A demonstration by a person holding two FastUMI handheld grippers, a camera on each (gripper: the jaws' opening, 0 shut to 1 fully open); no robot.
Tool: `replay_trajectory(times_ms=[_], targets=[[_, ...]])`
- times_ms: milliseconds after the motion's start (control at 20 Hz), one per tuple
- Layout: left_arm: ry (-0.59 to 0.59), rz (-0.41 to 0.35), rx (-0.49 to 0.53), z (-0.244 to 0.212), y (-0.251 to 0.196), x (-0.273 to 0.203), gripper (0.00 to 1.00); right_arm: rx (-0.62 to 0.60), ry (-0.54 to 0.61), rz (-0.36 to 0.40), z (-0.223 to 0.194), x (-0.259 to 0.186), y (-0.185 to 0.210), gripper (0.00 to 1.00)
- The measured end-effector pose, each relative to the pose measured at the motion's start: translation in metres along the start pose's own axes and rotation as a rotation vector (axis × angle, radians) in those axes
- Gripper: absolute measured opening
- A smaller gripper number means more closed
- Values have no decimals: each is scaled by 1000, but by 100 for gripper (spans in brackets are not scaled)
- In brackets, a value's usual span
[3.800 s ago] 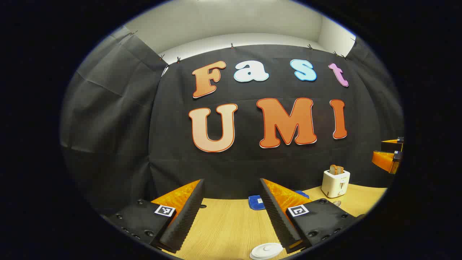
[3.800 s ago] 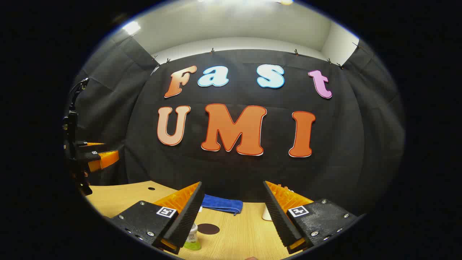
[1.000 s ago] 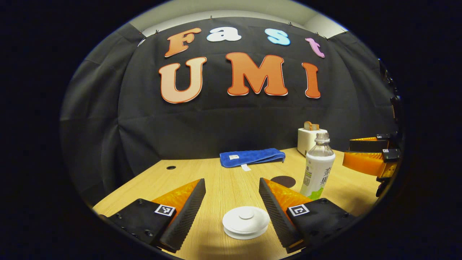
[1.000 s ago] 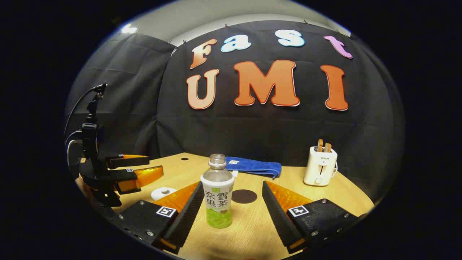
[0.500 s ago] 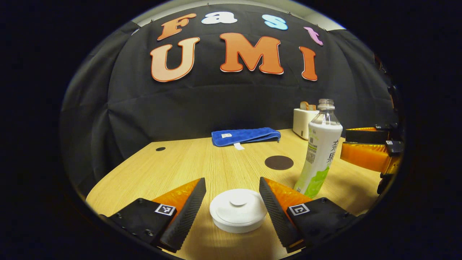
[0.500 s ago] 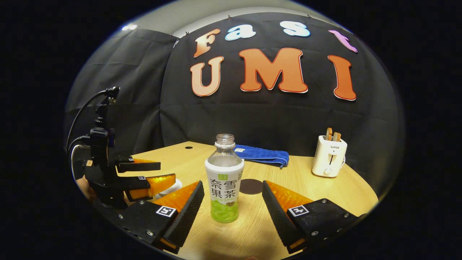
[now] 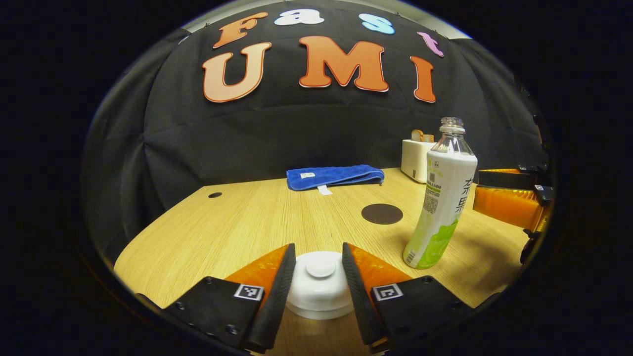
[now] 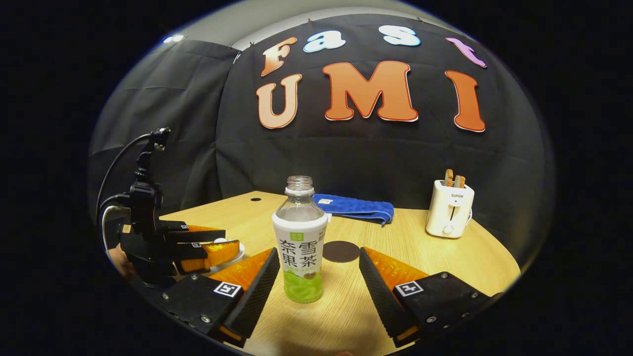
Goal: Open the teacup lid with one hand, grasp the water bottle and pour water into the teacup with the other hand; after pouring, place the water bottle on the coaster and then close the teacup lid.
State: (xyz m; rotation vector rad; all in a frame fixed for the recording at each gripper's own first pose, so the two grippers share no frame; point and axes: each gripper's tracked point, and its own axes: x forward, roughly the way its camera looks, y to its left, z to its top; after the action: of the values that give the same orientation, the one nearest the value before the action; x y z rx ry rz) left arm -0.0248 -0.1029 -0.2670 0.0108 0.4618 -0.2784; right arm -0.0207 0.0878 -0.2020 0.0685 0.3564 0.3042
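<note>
The white teacup lid (image 7: 320, 289) with its round knob sits on the teacup right in front of me in the left gripper view. My left gripper (image 7: 319, 247) has both fingers snug against the lid's sides; the cup below is hidden. From the right gripper view, that left gripper (image 8: 217, 242) is low at the left over the cup. The uncapped water bottle (image 8: 300, 247) stands upright on the table, between and just beyond the fingertips of my open right gripper (image 8: 319, 253), untouched. In the left gripper view the bottle (image 7: 441, 198) stands right of the lid. The dark round coaster (image 8: 341, 251) lies behind the bottle.
A folded blue towel (image 7: 335, 176) lies along the back of the wooden table (image 7: 237, 222). A white toaster (image 8: 449, 215) with toast stands at the back right. The right gripper (image 7: 509, 198) shows at the right edge in the left gripper view.
My left gripper came down and forward over the lid and its fingers narrowed onto it. The right gripper lowered and moved in toward the bottle, still open.
</note>
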Motion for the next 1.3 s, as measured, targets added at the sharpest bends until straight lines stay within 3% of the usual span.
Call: replay_trajectory(times_ms=[200, 350, 400, 1300], targets=[[4, 11, -3, 1, 1, 0, 43, -6, 5, -5, -2, 0, -1, 98], [-17, 25, -8, 3, 4, 2, 43, -7, 13, -5, -5, 1, -2, 97], [-12, 20, -15, 4, 3, 5, 29, -7, 16, -2, -6, 1, -2, 97], [-130, 115, -5, 45, 43, -25, 28, -41, 130, 12, -34, 36, 22, 95]])
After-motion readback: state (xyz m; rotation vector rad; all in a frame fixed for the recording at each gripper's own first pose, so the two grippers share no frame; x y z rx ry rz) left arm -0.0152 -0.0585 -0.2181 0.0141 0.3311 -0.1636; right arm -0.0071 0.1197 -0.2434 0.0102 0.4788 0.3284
